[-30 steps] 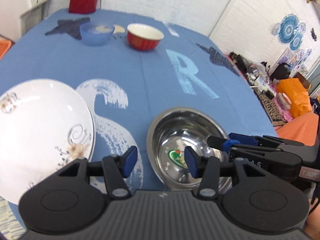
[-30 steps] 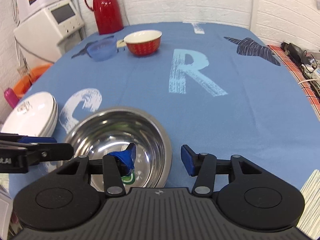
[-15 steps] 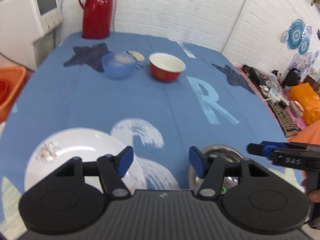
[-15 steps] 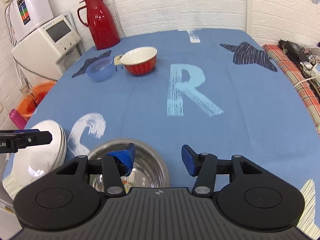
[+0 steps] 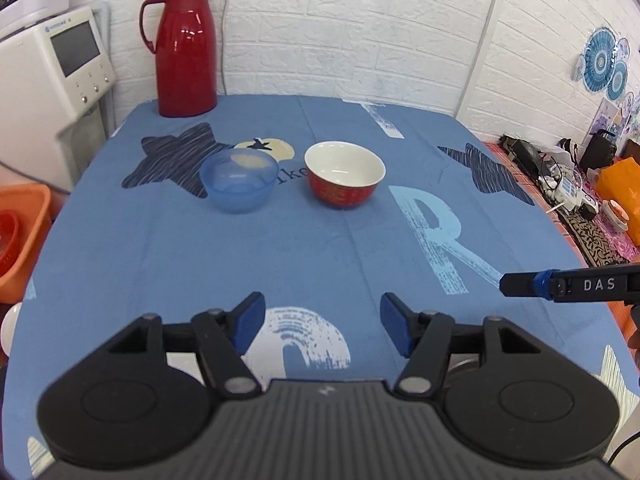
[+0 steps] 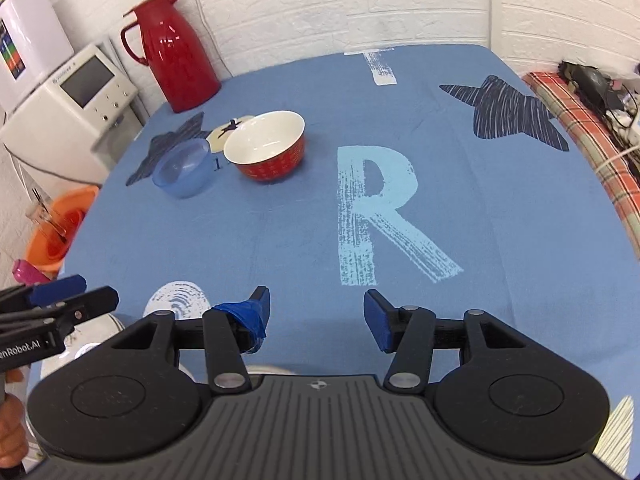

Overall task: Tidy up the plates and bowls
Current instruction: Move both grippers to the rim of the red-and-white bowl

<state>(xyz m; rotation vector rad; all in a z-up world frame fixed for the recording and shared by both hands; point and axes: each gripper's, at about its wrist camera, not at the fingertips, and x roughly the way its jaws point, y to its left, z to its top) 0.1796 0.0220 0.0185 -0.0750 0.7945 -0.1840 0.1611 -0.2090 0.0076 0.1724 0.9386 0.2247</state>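
A red bowl with a white inside (image 5: 344, 179) (image 6: 267, 146) and a translucent blue bowl (image 5: 239, 179) (image 6: 183, 167) stand side by side at the far part of the blue table. My left gripper (image 5: 322, 320) is open and empty, raised over the near table. My right gripper (image 6: 318, 314) is also open and empty. The white plates (image 6: 86, 350) show only as a sliver at the near left, behind my left gripper. A slice of the steel bowl's rim (image 5: 462, 362) (image 6: 266, 370) peeks out under the grippers.
A red thermos jug (image 5: 182, 46) (image 6: 172, 52) stands at the far left edge of the table. A white appliance (image 5: 48, 68) and an orange basin (image 5: 18, 236) are off the table's left side. Clutter and cables lie along the right side.
Both grippers have risen and tilted up away from the steel bowl and the plates, which have slid almost out of view. The far bowls now sit mid-frame.
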